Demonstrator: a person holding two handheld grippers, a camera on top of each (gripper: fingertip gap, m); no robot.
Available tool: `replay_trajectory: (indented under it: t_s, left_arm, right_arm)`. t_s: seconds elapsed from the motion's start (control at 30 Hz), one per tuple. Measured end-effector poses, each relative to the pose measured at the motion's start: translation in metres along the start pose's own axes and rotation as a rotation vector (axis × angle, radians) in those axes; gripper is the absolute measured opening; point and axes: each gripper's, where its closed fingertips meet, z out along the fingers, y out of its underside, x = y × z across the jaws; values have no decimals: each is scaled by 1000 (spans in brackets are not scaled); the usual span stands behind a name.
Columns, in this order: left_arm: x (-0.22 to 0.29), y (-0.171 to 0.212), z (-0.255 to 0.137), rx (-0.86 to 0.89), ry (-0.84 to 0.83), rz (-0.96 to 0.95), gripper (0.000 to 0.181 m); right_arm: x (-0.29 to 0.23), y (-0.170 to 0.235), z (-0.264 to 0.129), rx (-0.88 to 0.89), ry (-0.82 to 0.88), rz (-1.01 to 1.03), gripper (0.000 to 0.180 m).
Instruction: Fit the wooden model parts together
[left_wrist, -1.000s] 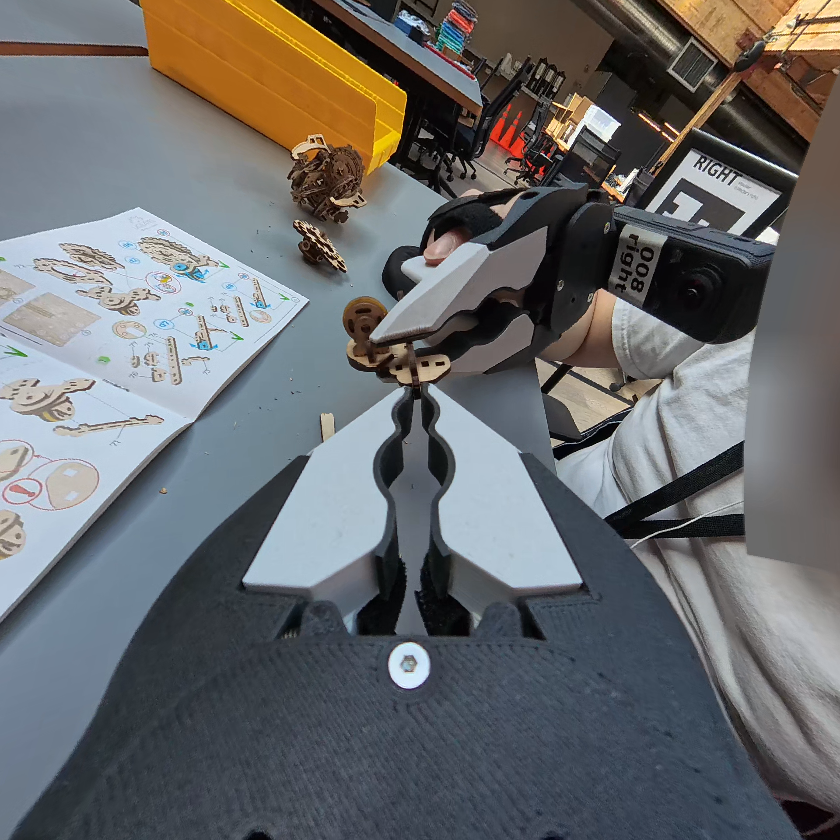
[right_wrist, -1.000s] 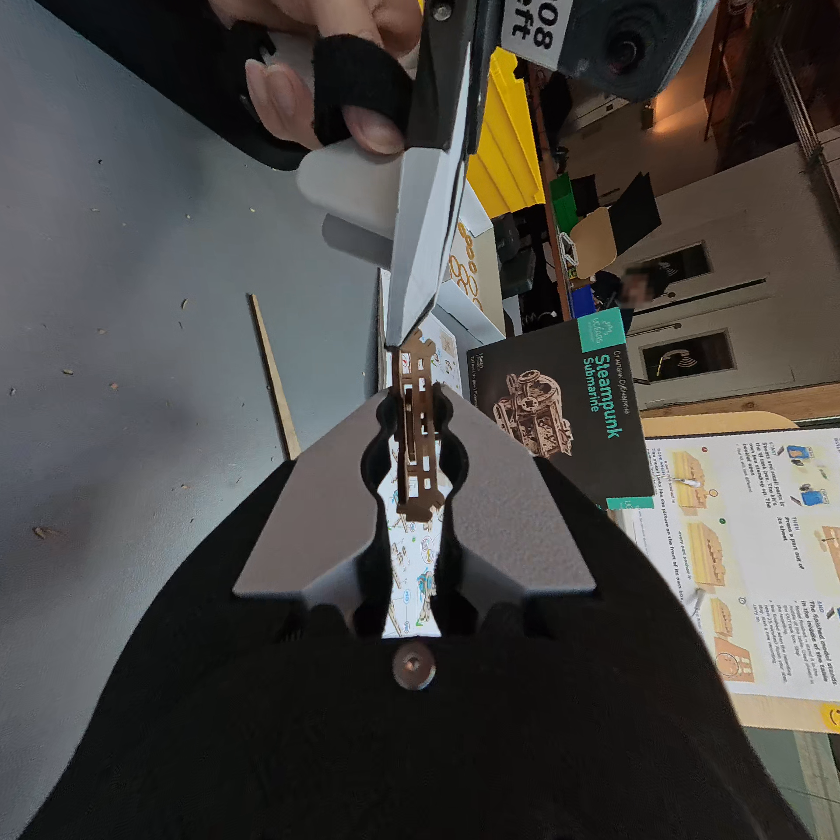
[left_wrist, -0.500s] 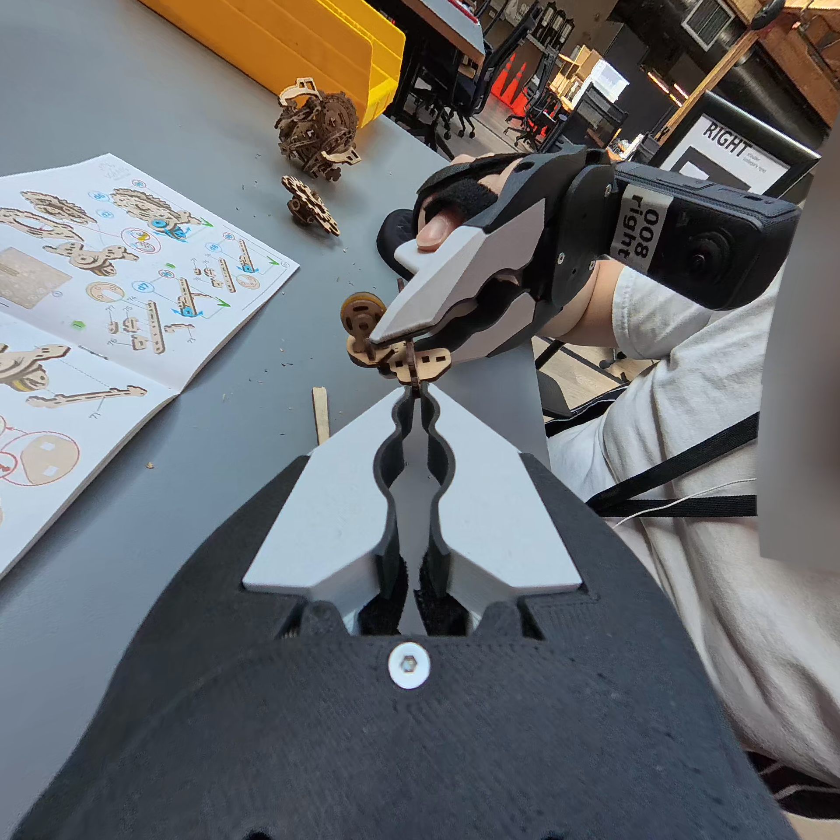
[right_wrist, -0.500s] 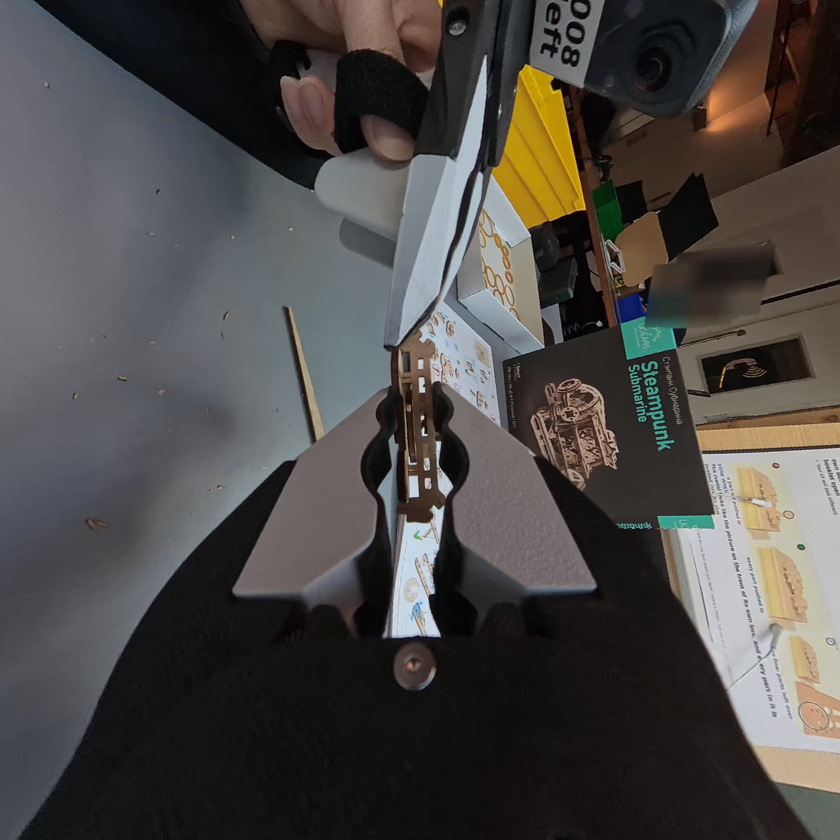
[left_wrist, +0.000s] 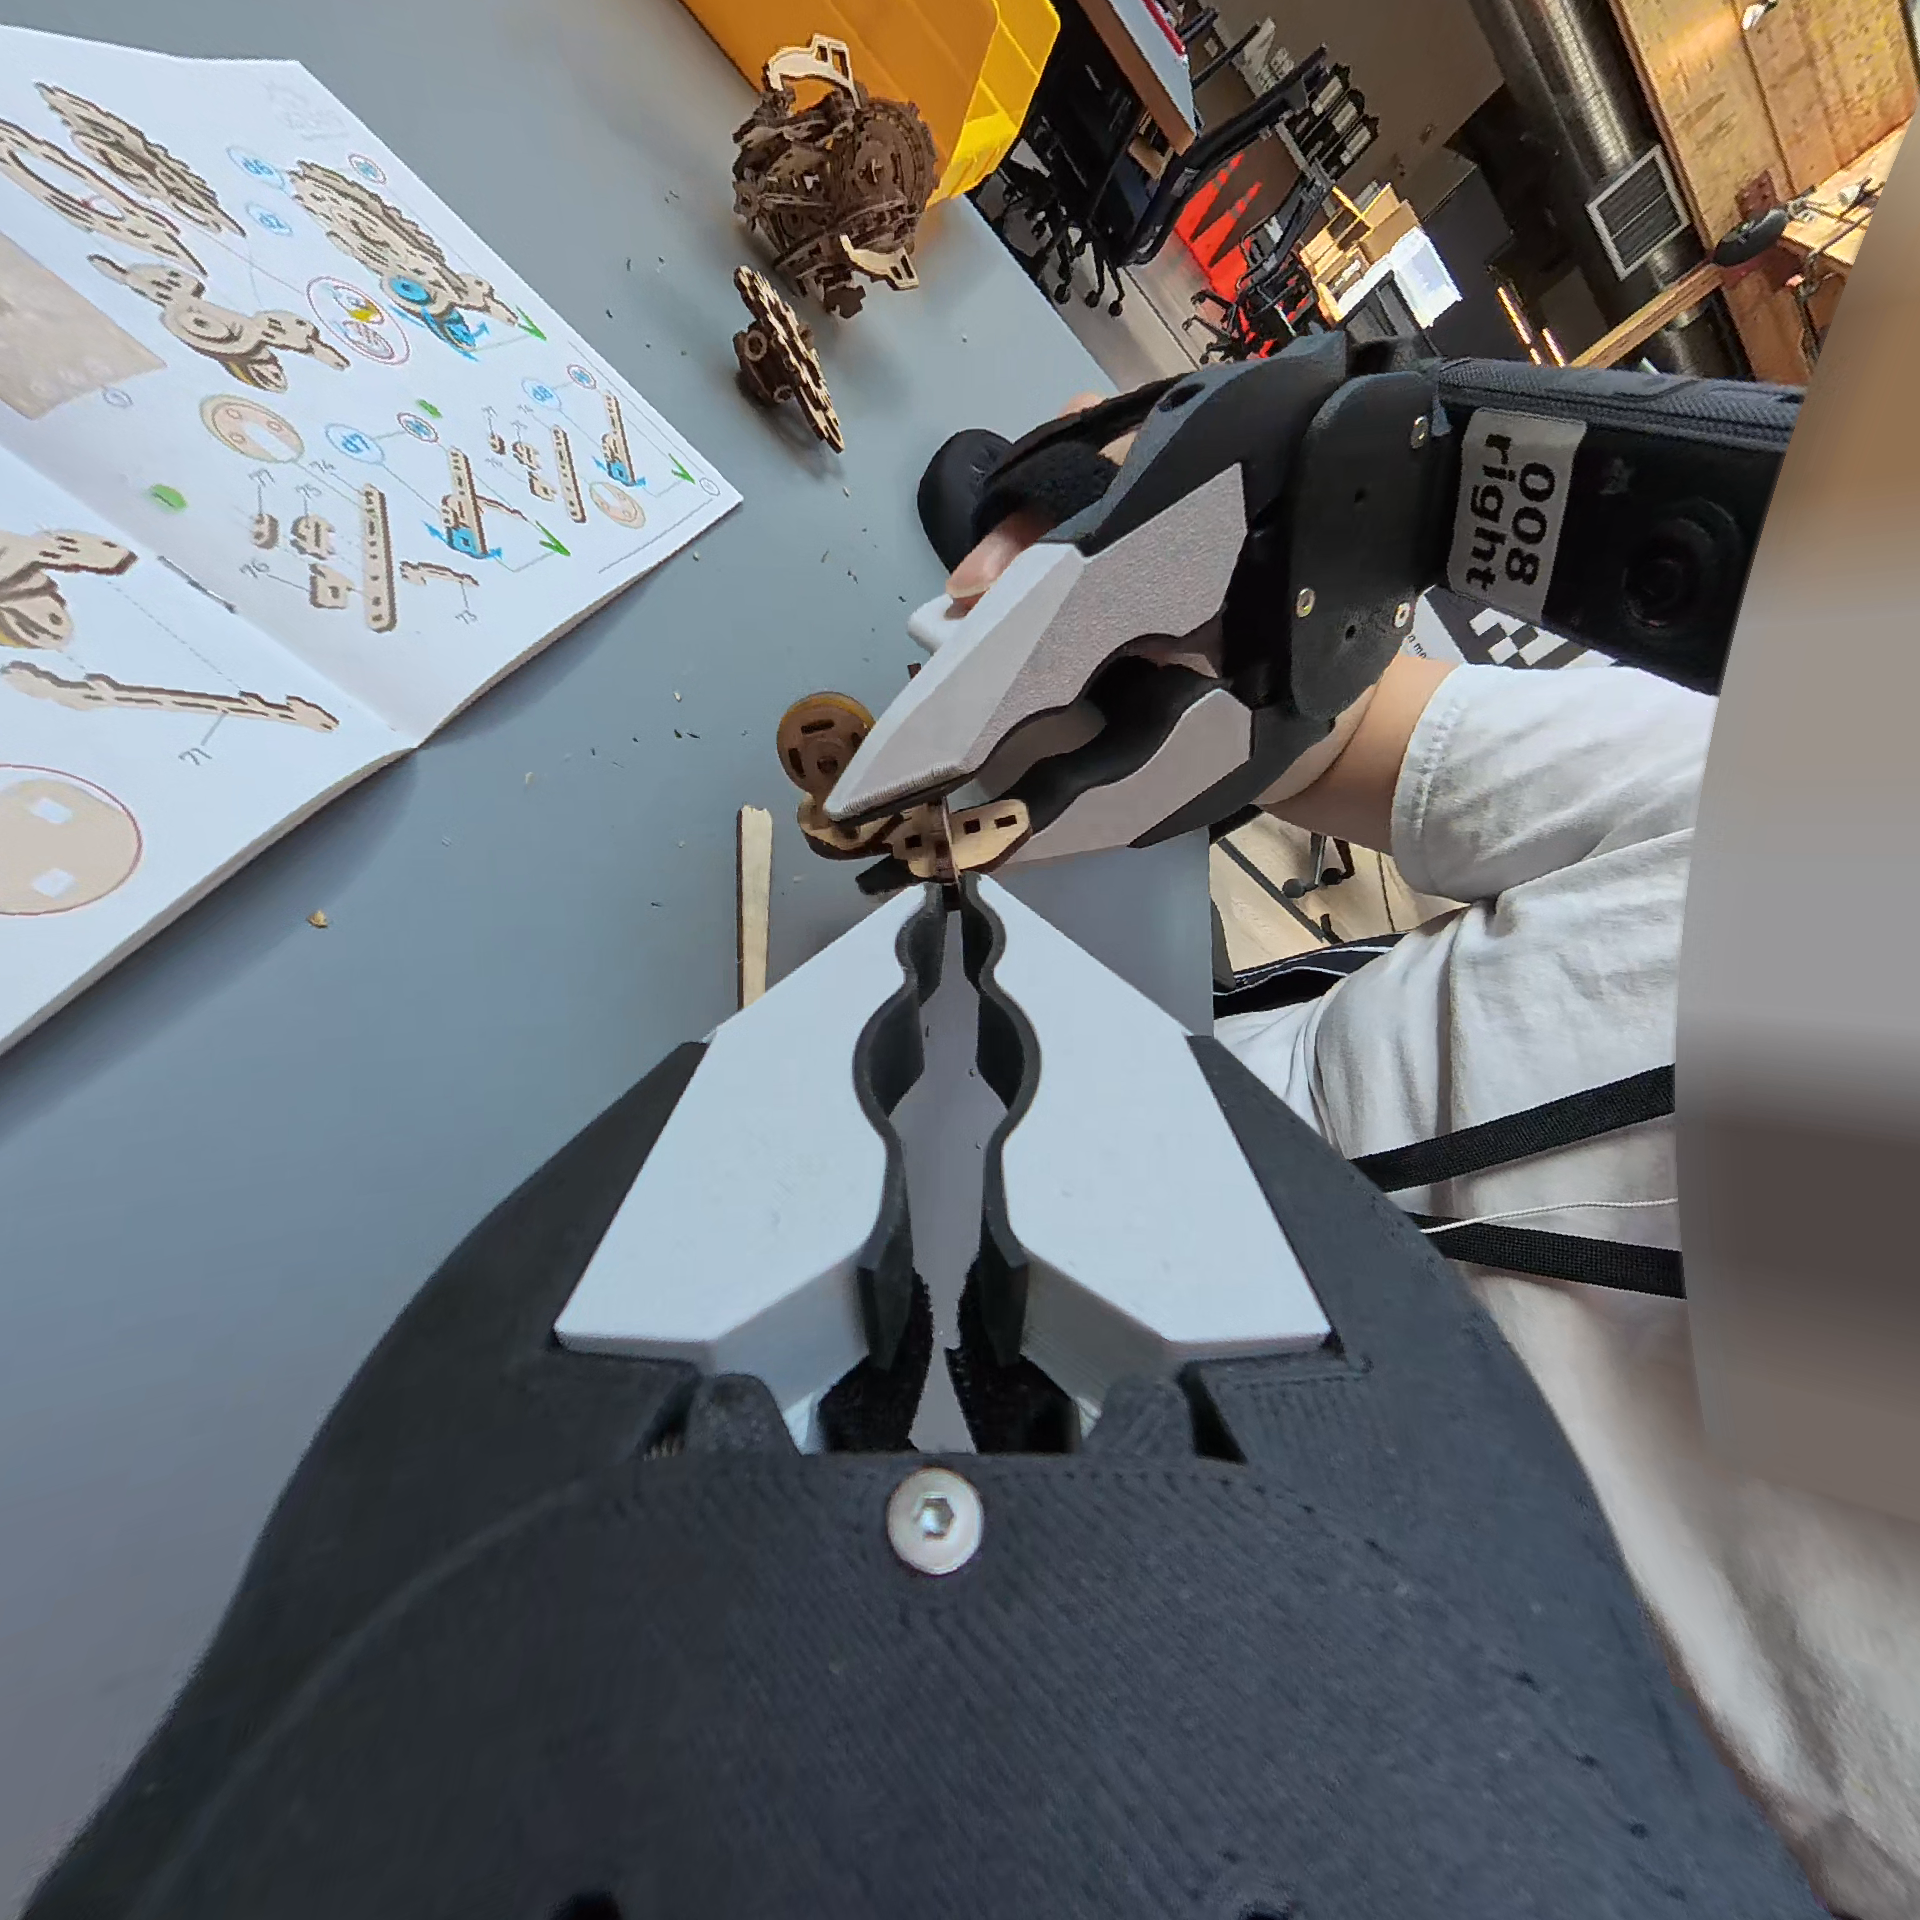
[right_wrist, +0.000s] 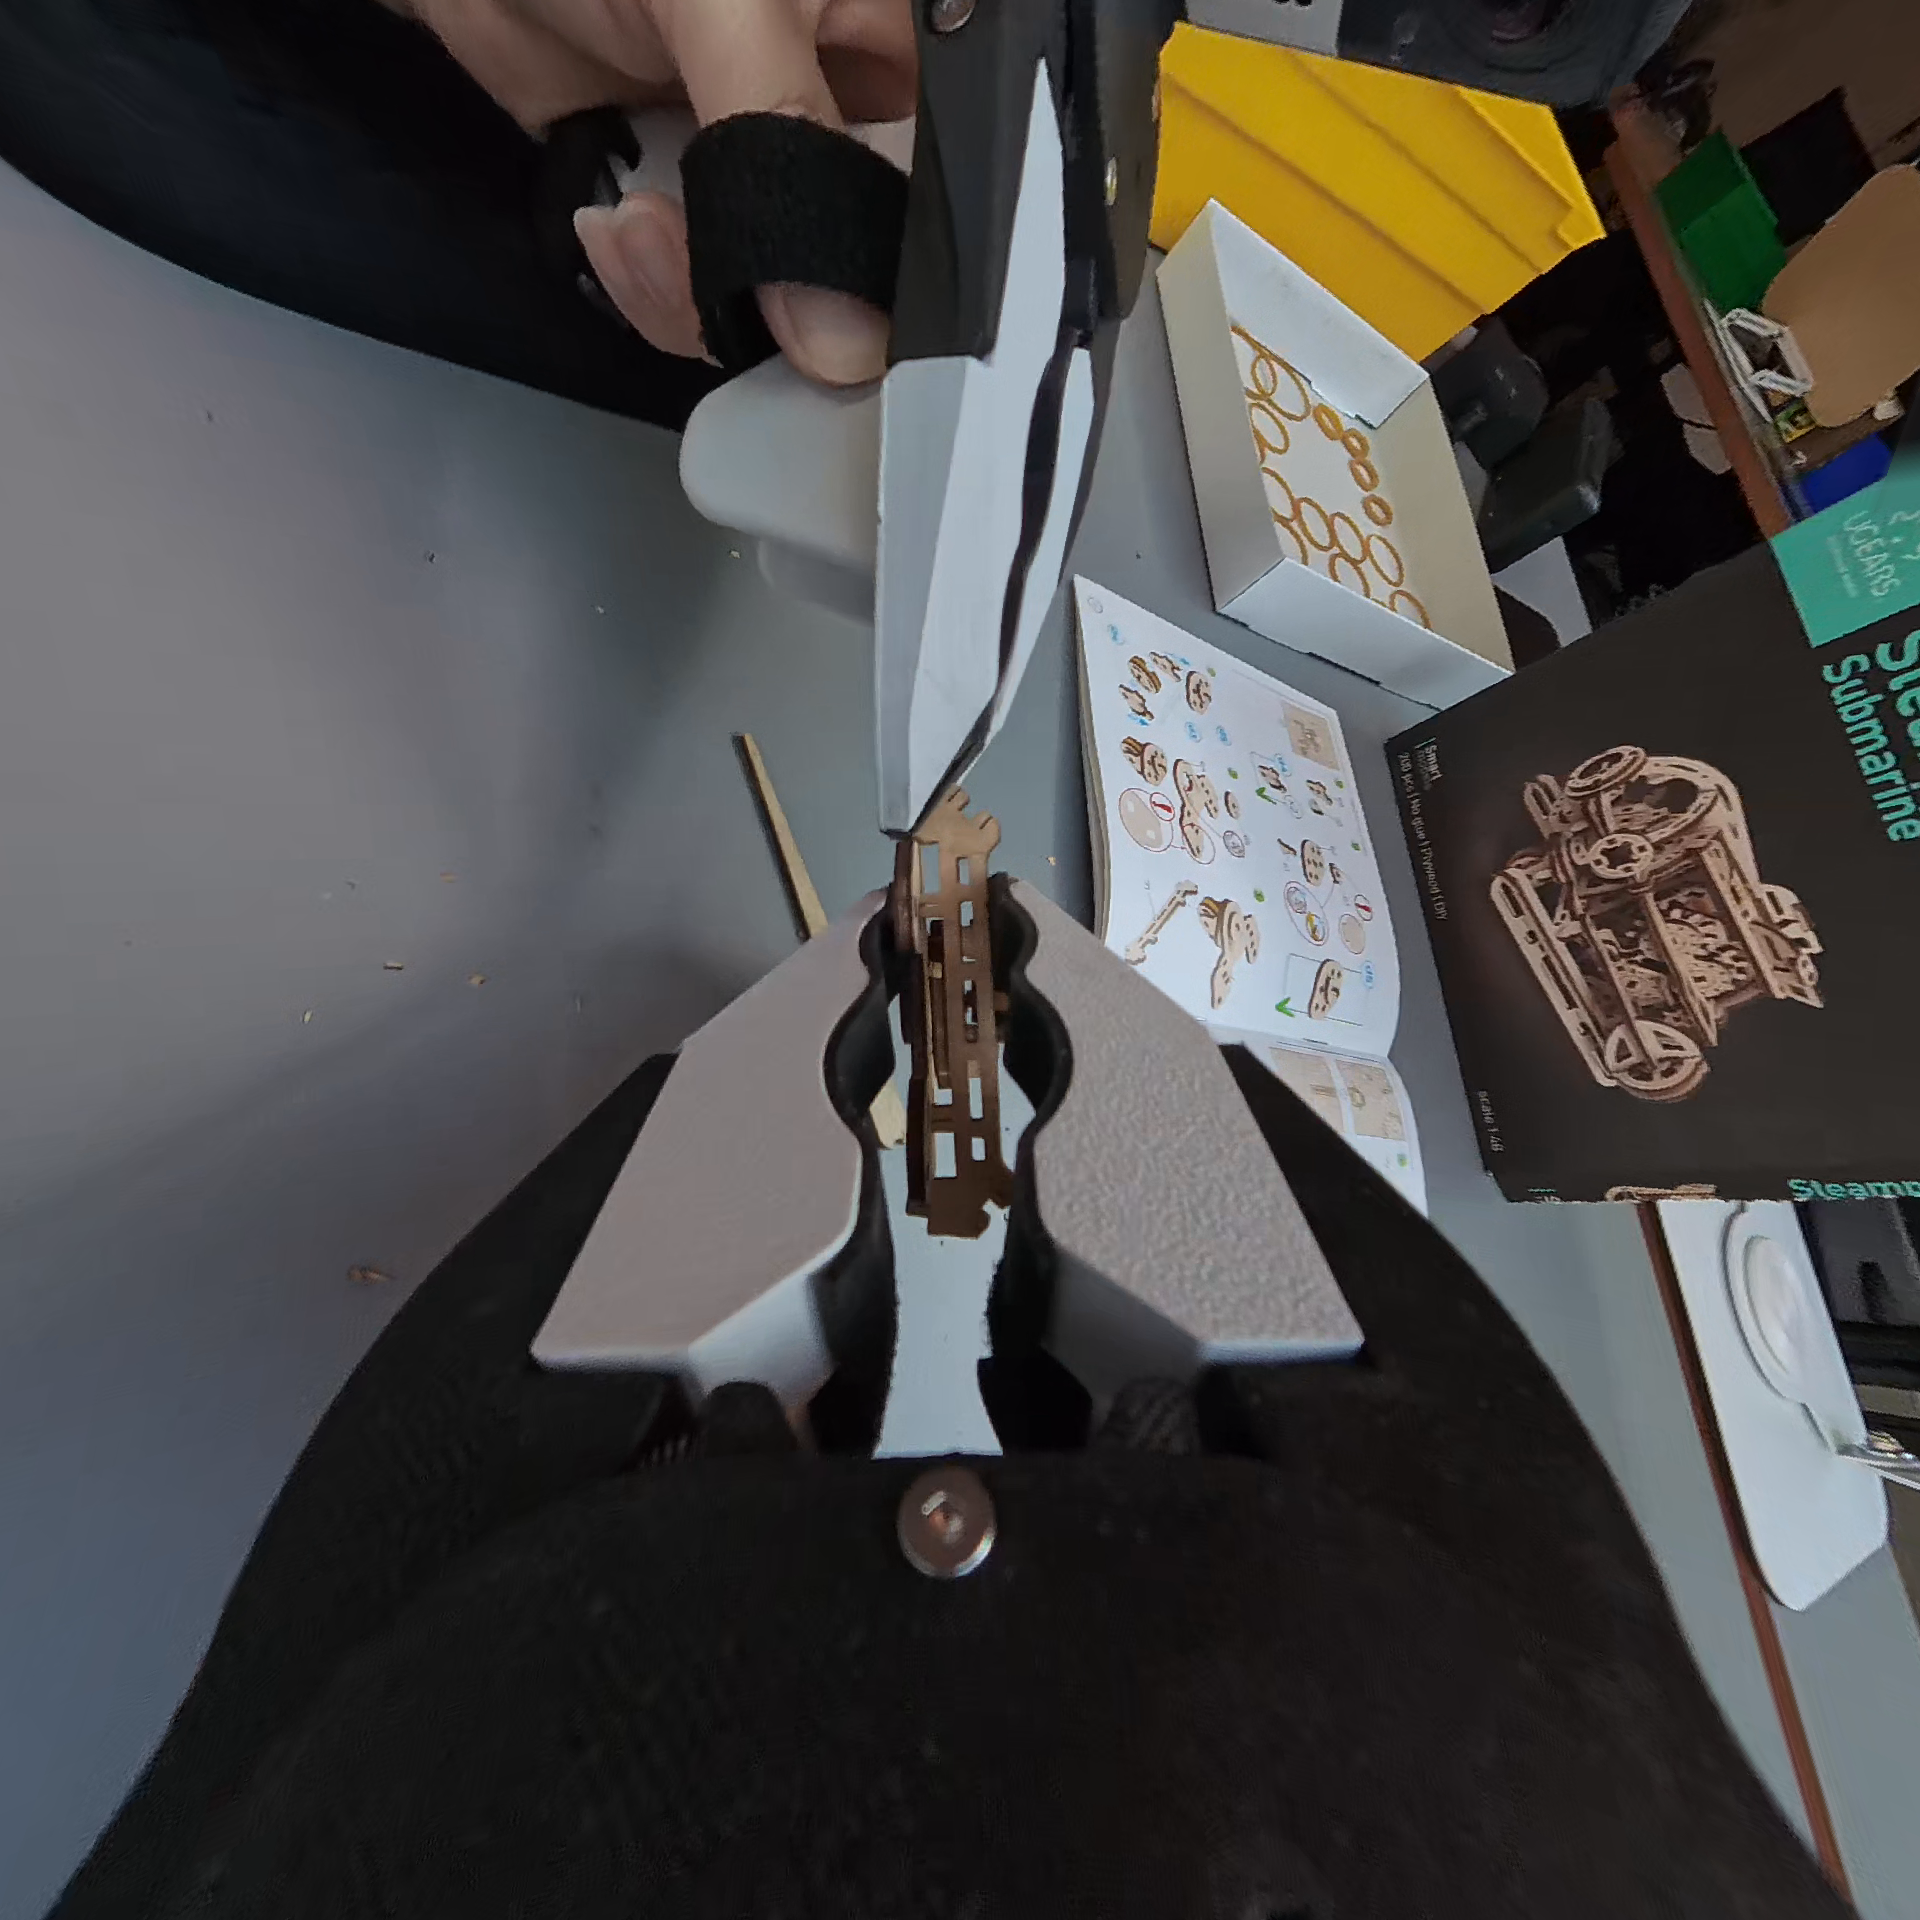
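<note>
Left wrist view shows the left gripper (left_wrist: 948, 902) with its grey fingers pressed nearly together on a thin wooden tab, at the edge of the slotted light-brown wooden model strip (left_wrist: 914, 836) held just above the grey table (left_wrist: 312, 1143). Right wrist view shows the right gripper (right_wrist: 948, 904) clamped on that same strip (right_wrist: 954, 1023), which runs lengthwise between its fingers with the far end poking out against the left gripper's tips (right_wrist: 914, 821). On the table lie an open instruction booklet (left_wrist: 312, 499), a thin wooden stick (left_wrist: 753, 904), a dark assembled wooden mechanism (left_wrist: 831, 197) far off beside a yellow plastic bin (left_wrist: 935, 73), and a small gear piece (left_wrist: 784, 353).
</note>
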Motion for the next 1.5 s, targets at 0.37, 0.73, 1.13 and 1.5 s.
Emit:
replay_trajectory:
  t_s: [0.37, 0.73, 1.13, 1.5]
  left_arm:
    - [1, 7, -1, -35, 21, -35, 1]
    - [3, 0, -5, 27, 85, -123, 1]
    - [-9, -4, -10, 72, 69, -192, 1]
    - [-1, -9, -17, 117, 180, -250, 1]
  right_arm:
    - [-8, -1, 3, 15, -82, -14, 14]
    - [2, -9, 0, 41, 45, -69, 18]
    - [4, -15, -7, 90, 59, -115, 4]
    - [11, -15, -25, 166, 22, -38, 27]
